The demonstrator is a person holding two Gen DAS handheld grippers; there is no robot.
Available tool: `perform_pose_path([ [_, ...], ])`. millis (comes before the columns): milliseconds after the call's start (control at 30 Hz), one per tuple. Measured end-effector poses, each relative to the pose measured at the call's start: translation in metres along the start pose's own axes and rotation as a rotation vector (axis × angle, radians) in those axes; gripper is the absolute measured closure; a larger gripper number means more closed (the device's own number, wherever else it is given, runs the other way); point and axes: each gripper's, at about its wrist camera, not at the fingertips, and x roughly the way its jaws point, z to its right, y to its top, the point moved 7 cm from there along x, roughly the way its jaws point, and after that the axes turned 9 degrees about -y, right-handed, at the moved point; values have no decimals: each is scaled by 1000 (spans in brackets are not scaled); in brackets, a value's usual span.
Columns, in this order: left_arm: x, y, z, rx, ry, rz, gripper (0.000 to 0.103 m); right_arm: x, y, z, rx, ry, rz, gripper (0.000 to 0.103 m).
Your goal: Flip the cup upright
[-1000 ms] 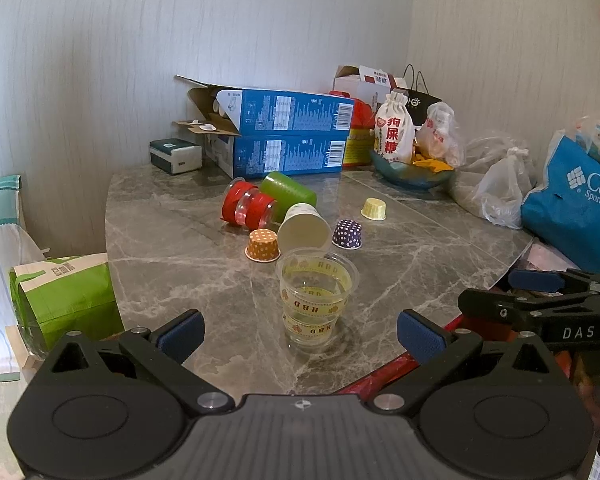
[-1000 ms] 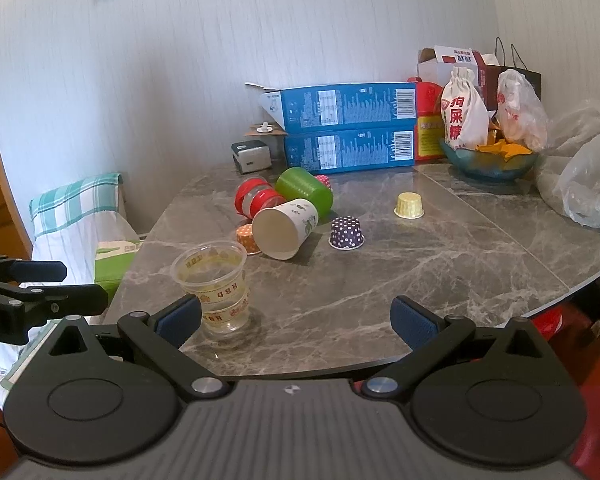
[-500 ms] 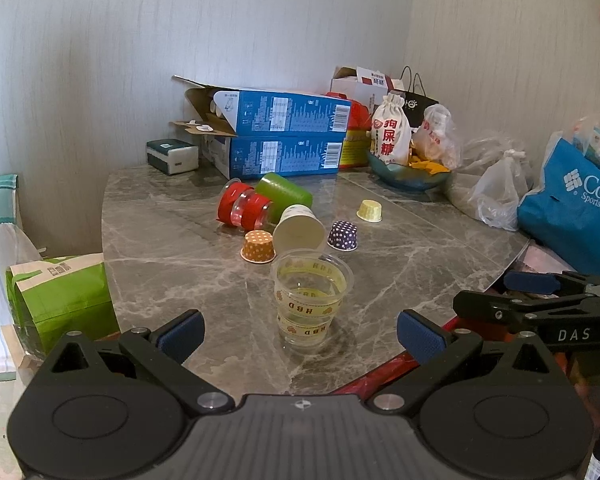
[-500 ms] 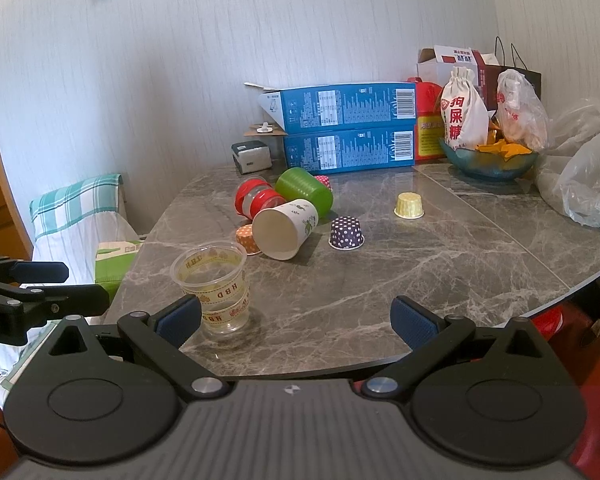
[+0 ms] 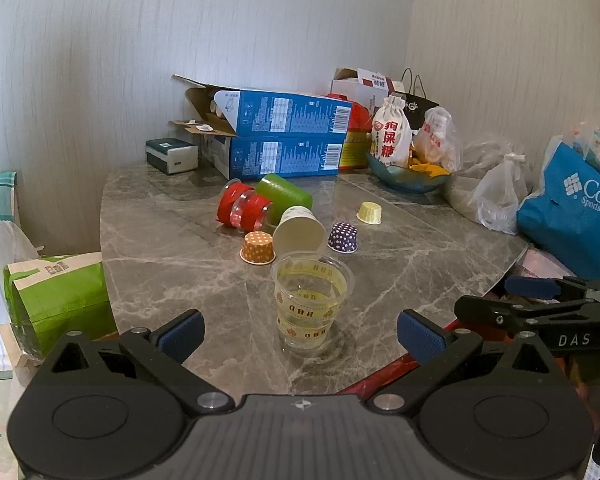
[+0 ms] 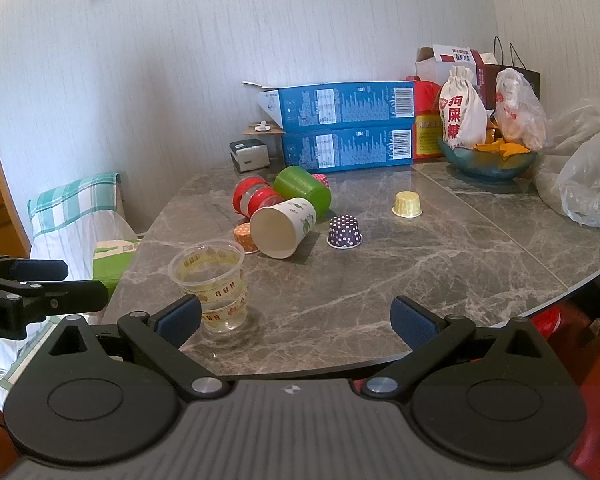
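Observation:
A clear plastic cup (image 5: pixel 311 300) with yellow bands stands upright near the front edge of the marble table (image 5: pixel 172 248); it also shows in the right wrist view (image 6: pixel 214 284). Behind it a white paper cup (image 5: pixel 300 231) (image 6: pixel 282 230) lies on its side, mouth toward me. A green cup (image 5: pixel 286 192) (image 6: pixel 304 190) and a red-banded clear cup (image 5: pixel 244 208) (image 6: pixel 254 198) also lie on their sides. My left gripper (image 5: pixel 300 330) is open and empty just short of the clear cup. My right gripper (image 6: pixel 298 316) is open and empty at the table's front edge.
Small upside-down cupcake liners sit around the cups: orange (image 5: pixel 257 248), purple dotted (image 5: pixel 343 237), yellow (image 5: pixel 369 213). Two blue boxes (image 5: pixel 280 140), a bowl with bags (image 5: pixel 408 168) and plastic bags (image 5: pixel 496 196) line the back and right. A green bag (image 5: pixel 56 292) is left of the table.
The left gripper has drifted slightly, so the clear cup sits a bit more centred between its fingers. Nothing on the table has moved.

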Motion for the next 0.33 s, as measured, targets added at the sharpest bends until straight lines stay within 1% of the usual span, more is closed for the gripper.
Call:
perform_pose_path([
  [333,5,4,-15,-8,19,41,0,10,-3,-2,-1,2,-13,1],
])
